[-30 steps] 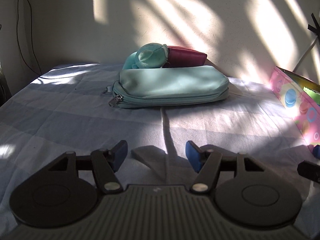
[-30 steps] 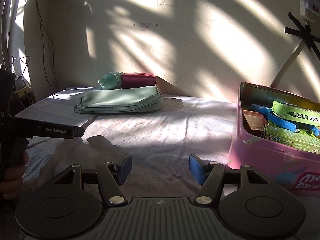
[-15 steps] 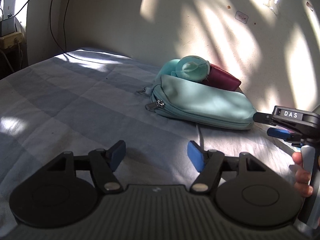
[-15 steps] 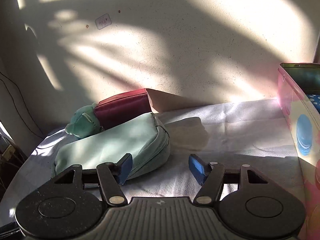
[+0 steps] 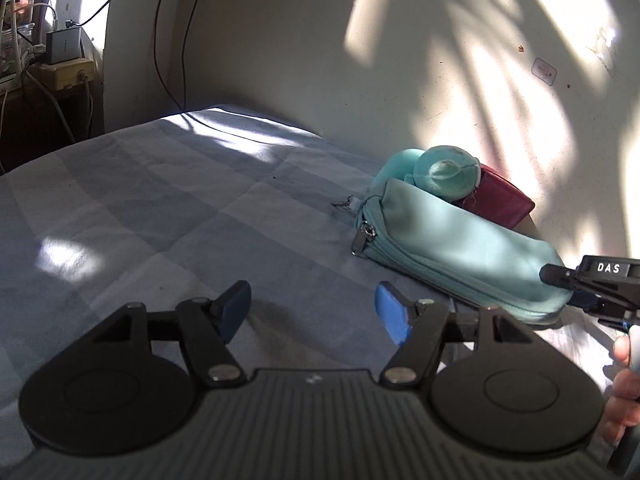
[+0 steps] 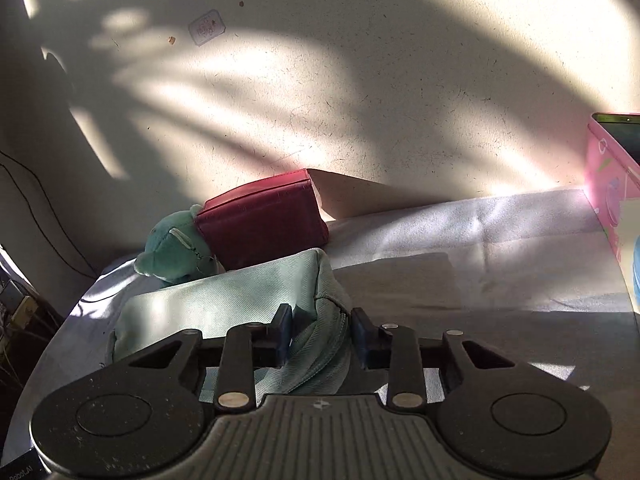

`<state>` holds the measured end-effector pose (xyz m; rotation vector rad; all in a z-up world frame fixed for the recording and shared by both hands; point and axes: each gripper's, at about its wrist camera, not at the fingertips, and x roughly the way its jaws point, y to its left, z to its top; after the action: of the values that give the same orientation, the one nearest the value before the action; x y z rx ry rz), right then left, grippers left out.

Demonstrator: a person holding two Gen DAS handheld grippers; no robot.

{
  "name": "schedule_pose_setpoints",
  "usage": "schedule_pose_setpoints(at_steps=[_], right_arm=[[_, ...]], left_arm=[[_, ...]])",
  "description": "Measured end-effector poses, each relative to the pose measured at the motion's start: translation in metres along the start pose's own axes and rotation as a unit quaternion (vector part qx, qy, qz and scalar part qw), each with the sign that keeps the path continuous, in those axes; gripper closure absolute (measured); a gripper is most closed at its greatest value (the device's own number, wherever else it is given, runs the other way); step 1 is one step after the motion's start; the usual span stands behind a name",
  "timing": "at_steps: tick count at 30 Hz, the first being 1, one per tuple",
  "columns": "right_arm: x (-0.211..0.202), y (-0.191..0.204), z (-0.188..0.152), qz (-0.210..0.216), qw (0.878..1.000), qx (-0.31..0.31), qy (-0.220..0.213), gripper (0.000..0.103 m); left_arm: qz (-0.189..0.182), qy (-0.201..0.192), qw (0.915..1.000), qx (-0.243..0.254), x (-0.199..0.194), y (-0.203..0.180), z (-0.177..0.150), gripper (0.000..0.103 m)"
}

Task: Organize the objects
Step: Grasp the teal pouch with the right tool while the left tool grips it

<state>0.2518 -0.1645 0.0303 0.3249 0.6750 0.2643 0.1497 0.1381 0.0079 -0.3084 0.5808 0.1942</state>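
the teal zip pouch [image 6: 224, 308] end is being pinched as the right gripper [image 6: 320, 338] closes; firm fabric contact should be confirmed before lifting. the left gripper [image 5: 312, 312] is held unclenched, nothing between.

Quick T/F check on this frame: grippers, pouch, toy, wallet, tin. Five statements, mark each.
1. The right gripper has the end of the teal pouch between its fingers. True; its jaws are closing on it.
2. The left gripper holds the pouch's zipper pull. False; its jaws are open, with only the bedsheet between them.
3. The red wallet lies behind the pouch, by the wall. True.
4. The plush toy sits inside the pink tin. False; it rests next to the wallet, behind the pouch.
5. The pouch lies on top of the wallet. False; it lies on the sheet in front of it.
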Motion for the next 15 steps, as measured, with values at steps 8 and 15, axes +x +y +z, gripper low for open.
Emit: schedule_pose_setpoints(at_steps=[8, 15], right_arm=[[-0.106, -0.024, -0.054, 0.026, 1.000, 0.002, -0.009, 0.082], [-0.202, -0.080, -0.098, 0.038, 0.998, 0.042, 0.001, 0.081]], left_arm=[[-0.028, -0.042, 0.9987, 0.001, -0.017, 0.001, 0.001, 0.027], [-0.176, -0.038, 0.9792, 0.094, -0.033, -0.032, -0.015, 0.023]])
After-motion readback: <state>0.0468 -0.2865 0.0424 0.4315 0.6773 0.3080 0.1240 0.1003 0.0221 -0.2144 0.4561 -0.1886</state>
